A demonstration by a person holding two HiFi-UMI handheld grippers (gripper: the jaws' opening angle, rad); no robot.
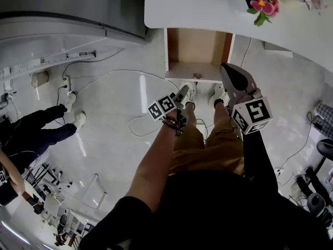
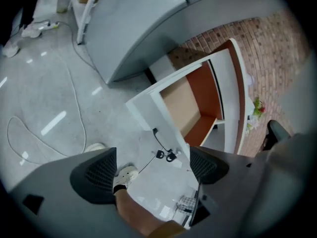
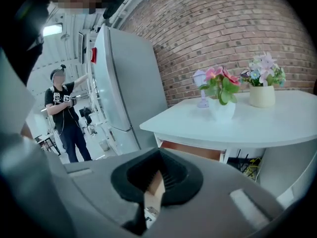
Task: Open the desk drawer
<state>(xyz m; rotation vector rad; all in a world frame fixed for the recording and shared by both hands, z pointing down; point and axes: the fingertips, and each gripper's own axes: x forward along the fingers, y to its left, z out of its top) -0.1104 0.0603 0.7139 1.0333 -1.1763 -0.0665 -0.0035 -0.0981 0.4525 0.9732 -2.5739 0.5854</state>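
Observation:
The white desk (image 1: 208, 7) runs along the top of the head view, and its drawer (image 1: 193, 56) stands pulled out, showing a bare wooden inside. A small bunch of keys (image 1: 197, 76) hangs at the white drawer front. My left gripper (image 1: 183, 94) hovers just below that front, open and holding nothing. In the left gripper view the drawer (image 2: 185, 103) and keys (image 2: 166, 155) lie beyond the spread pads (image 2: 96, 175). My right gripper (image 1: 231, 77) is shut, its tip by the drawer's right front corner. In the right gripper view (image 3: 157, 182) only a narrow slit shows between the pads.
Flower pots (image 1: 260, 1) stand on the desk top. A grey fridge (image 1: 67, 9) is at the upper left, with cables (image 1: 104, 77) trailing over the shiny floor. Another person (image 1: 36, 126) stands at the left. My own legs and shoes (image 1: 190, 105) are under the grippers.

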